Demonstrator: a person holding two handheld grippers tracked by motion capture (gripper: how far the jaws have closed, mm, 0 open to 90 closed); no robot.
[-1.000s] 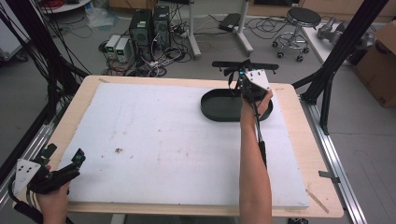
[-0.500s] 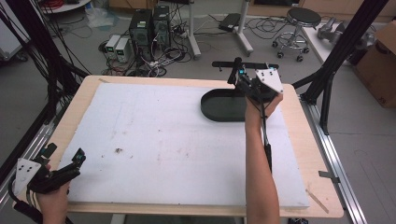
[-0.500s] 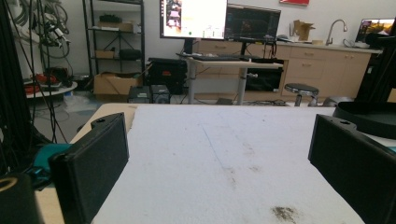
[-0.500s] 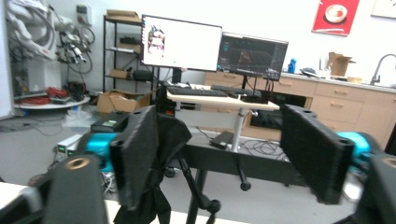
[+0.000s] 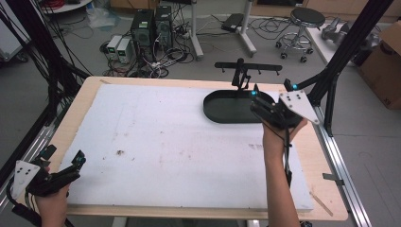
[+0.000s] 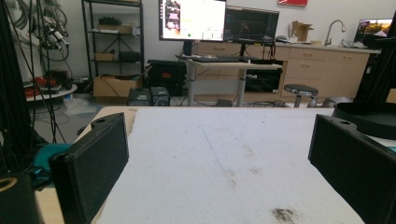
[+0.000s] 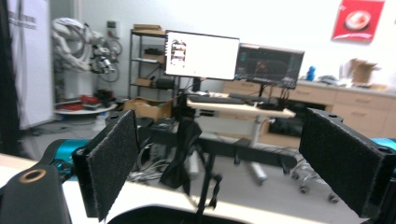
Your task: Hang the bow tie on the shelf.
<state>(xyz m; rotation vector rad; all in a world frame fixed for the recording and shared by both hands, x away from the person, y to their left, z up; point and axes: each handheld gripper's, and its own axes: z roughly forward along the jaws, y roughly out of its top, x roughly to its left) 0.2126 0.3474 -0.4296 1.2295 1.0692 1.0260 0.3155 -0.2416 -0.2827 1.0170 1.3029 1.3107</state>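
A black oval tray (image 5: 227,108) sits on the white foam board (image 5: 179,142) toward the table's far right. The right gripper (image 5: 263,105) hovers at the tray's right end, jaws spread wide with nothing between them; behind stands what looks like a black rack (image 7: 205,149). The left gripper (image 5: 64,161) rests at the board's near-left corner, released.

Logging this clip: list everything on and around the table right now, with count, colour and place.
Tray: one, black, oval, far right part of the white mat.
Mat: one, white, stained, covering most of the tabletop.
Table: one, light wood.
Rack: one, black, crossbar stand behind the tray, past the far edge.
Stool: one, black seat, floor at back right.
Computer towers: two, black, floor behind table.
Left tool: one, black, open, near left corner.
Right tool: one, black, open, over the tray's right end.
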